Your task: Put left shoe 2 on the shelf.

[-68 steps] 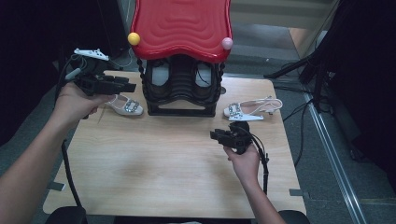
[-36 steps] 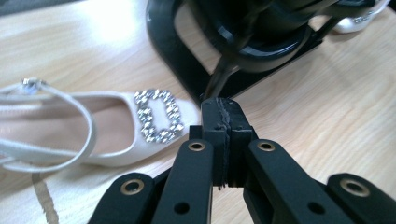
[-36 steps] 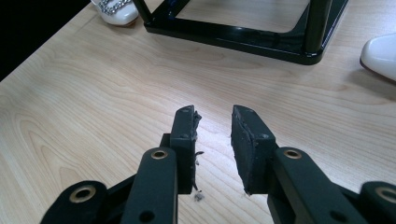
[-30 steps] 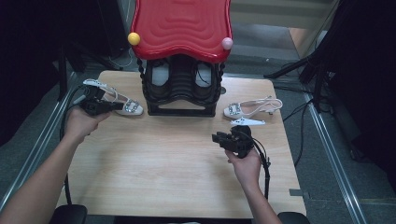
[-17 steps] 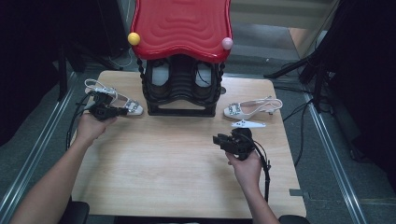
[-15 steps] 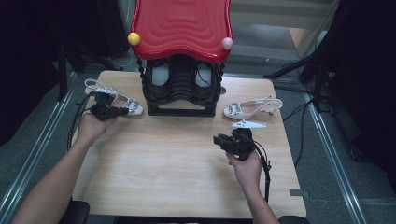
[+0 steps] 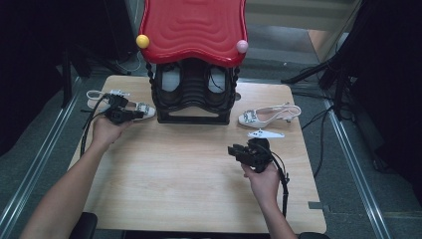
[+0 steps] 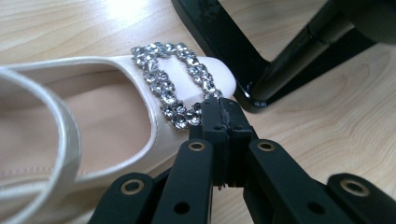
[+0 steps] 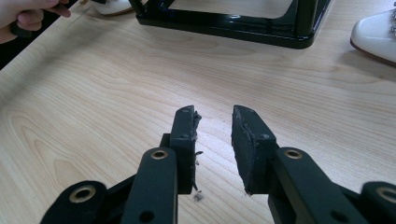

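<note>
At the table's left rear corner, the left gripper (image 7: 121, 115) has come down from where it hovered a couple of seconds ago, its jaws pressed flat together with nothing between them, their tips just beside the rhinestone buckle (image 8: 173, 87) of the cream patent shoe (image 8: 93, 140), so the hand seems to be settling or nudging that shoe into place by the black rack (image 7: 193, 97). The right gripper (image 9: 214, 140) has kept still over bare pale woodgrain table (image 9: 93, 116), jaws half apart and empty, the glossy pointed second shoe (image 7: 268, 115) lying well beyond its tips.

A black rack (image 7: 193, 97) with a wavy red top (image 7: 194, 27) stands at the back of the wooden bench (image 7: 184, 174). A yellow ball (image 7: 143, 41) and a pink ball (image 7: 242, 46) sit at the top's front corners. A second white shoe (image 7: 268, 115) lies right of the rack.
</note>
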### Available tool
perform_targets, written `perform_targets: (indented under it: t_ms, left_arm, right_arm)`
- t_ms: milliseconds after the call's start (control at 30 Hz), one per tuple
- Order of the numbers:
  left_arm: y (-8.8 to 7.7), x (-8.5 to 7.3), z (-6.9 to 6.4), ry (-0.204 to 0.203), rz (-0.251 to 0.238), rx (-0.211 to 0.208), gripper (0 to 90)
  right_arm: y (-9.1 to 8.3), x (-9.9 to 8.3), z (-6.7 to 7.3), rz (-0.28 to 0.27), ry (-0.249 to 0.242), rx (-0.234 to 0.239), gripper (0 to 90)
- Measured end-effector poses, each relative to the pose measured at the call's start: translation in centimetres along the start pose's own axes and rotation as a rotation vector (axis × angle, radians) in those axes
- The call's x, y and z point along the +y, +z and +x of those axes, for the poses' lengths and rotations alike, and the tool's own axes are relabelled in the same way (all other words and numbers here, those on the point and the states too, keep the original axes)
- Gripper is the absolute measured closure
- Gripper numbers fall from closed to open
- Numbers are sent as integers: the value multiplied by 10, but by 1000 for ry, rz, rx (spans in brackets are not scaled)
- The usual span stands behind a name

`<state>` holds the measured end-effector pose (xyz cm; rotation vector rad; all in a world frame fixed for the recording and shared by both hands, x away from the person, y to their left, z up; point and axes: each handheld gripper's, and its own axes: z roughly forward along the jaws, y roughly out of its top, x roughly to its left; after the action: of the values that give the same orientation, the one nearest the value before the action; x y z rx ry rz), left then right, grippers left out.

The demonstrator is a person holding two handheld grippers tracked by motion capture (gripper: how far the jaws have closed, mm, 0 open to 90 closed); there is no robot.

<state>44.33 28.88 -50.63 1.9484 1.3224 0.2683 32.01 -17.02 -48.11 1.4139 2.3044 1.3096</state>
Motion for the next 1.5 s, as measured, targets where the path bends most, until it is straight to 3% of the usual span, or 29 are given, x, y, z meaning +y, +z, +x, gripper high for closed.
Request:
perform_targets:
  t_ms: [333,500,667,800,1000,1500]
  left_arm:
    - [9,12,-1,-23,-8,-5,900]
    - [0,11,-1,-24,-8,-2,900]
    - [-16,0,2,-4,-5,3,900]
    - [-20,-13,9,-17,3,18,900]
    - [-14,-16,16,-44,3,39,900]
    - [11,5,11,-55,16,40,900]
  right_arm:
    - [0,0,-1,-3,3,-4,718]
    - [-1,0,-1,-1,6,0,718]
    - [2,0,1,4,-2,3,718]
    - [3,0,2,8,-6,5,718]
    - [5,0,3,10,-5,7,718]
    - [5,0,1,11,2,7,717]
